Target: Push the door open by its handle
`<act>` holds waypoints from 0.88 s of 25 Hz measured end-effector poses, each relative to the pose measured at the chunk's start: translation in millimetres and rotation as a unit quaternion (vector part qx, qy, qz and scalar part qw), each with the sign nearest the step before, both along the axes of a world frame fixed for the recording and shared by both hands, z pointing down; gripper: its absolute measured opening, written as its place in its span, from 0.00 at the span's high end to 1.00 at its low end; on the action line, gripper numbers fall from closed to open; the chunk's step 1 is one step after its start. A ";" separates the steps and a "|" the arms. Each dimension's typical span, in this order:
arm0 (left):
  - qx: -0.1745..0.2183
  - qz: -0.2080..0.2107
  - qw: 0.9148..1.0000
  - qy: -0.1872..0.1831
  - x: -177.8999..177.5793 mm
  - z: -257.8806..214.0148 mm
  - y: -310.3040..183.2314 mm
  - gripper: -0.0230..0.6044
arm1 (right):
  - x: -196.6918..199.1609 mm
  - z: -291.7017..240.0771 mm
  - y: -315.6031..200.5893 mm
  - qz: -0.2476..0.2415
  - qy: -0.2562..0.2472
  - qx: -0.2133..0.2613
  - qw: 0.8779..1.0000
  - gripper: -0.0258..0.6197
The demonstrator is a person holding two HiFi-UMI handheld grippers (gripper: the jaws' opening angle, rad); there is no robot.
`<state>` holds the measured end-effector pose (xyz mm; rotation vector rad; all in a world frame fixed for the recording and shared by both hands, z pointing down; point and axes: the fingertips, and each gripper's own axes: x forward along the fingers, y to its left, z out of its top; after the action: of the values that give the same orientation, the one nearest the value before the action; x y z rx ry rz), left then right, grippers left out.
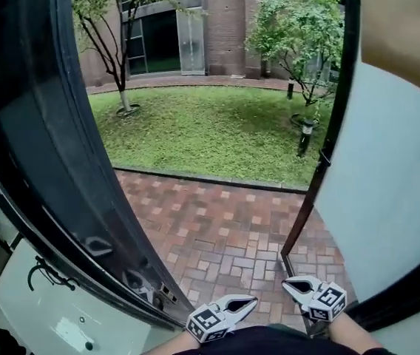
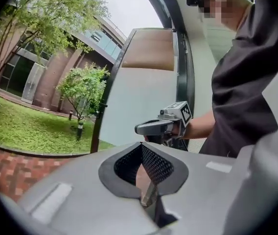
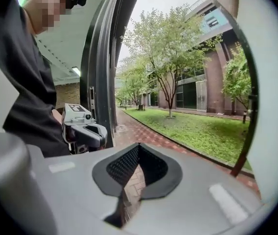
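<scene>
- Door [image 1: 62,161]: swung wide already, left of left tongs [image 1: 248,300].
- Both pinched shut, empty, right tongs [image 1: 290,284] just beside.
- Looks done; for more push, press shut tips flat on handle (can't spot it here).

Grey left claw [image 1: 252,300], right claw [image 1: 286,283], black-and-white marker cubes [image 1: 206,324], dark shirt [image 2: 246,82]

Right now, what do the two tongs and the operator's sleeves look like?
The left tongs and right tongs are pale grey beak-shaped shells with black mesh-textured pads. Each carries a white cube of black square markers. No cables visible. Dark top, sleeves ending above the wrists.
</scene>
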<state>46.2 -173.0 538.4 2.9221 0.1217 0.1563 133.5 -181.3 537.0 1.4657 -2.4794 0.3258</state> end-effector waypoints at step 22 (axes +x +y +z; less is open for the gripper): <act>-0.026 -0.121 0.992 -0.025 -84.3 -1.2 202.1 0.97 | 21.1 9.1 322.0 0.118 -0.089 0.024 0.989 0.96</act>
<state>-38.1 29.1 537.2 2.8480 -0.2323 0.1821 154.7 140.7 546.1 1.8292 -2.4647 0.4621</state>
